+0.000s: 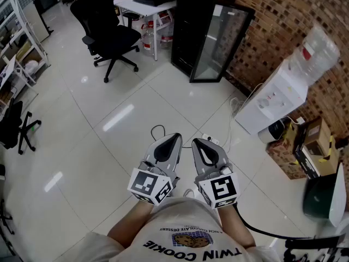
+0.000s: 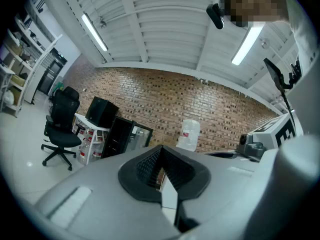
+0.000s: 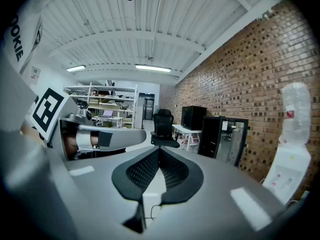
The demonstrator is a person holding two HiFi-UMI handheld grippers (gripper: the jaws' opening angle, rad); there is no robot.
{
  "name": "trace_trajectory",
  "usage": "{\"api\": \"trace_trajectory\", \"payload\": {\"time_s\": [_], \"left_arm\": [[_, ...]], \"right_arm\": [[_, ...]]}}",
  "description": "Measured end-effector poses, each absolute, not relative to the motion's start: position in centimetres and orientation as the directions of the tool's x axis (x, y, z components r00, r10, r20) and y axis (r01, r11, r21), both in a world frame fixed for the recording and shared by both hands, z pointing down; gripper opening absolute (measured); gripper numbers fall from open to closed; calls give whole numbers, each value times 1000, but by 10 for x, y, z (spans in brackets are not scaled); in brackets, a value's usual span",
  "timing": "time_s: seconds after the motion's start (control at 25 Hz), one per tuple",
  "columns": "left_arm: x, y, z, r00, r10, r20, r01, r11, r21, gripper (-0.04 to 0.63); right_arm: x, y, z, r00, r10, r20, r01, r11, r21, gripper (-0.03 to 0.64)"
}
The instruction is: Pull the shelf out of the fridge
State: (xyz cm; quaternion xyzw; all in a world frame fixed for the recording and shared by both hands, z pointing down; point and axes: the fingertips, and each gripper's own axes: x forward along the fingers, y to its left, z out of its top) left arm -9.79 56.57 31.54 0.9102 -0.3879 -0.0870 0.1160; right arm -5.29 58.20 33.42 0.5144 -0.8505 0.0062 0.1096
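- Head view: the left gripper (image 1: 174,138) and right gripper (image 1: 196,142) sit side by side close to the person's chest, well apart from everything else. Both are smooth grey wedge-shaped shells, each with a cube of black-and-white square markers. Below them is a glossy white tiled floor (image 1: 120,119). The fridge (image 1: 190,31), a tall black box with its glass door (image 1: 219,43) swung open, stands far off against the rough brick wall (image 1: 272,21). Its shelf cannot be made out inside. A white water dispenser (image 1: 275,97) with a clear rounded bottle stands to the right, and a black office chair (image 1: 109,34) to the left.
- Left gripper view: the left gripper (image 2: 161,154) has its jaws clenched with nothing between them, the black ribbed pads meeting in a narrow V. The fridge (image 2: 120,136) is small and distant beyond them, beside a white bench (image 2: 90,134).
- Right gripper view: the right gripper (image 3: 159,153) also has its jaws pressed together and empty. The fridge (image 3: 217,134) stands to the right along the brick wall.
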Motion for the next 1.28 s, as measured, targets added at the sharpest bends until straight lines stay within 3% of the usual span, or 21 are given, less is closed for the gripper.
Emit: {"api": "trace_trajectory", "payload": {"time_s": [0.76,1.28], "left_arm": [[-154,530,322,657,-748,-99,-695,-651,306,2],[-122,422,335,612,-791,-32,-755,-595,276,2]], "right_arm": [[-89,559,342,-423,-882,208,-884,453,120,5],[-54,445,357,-481,-857,188,-866,497,51,5]]}}
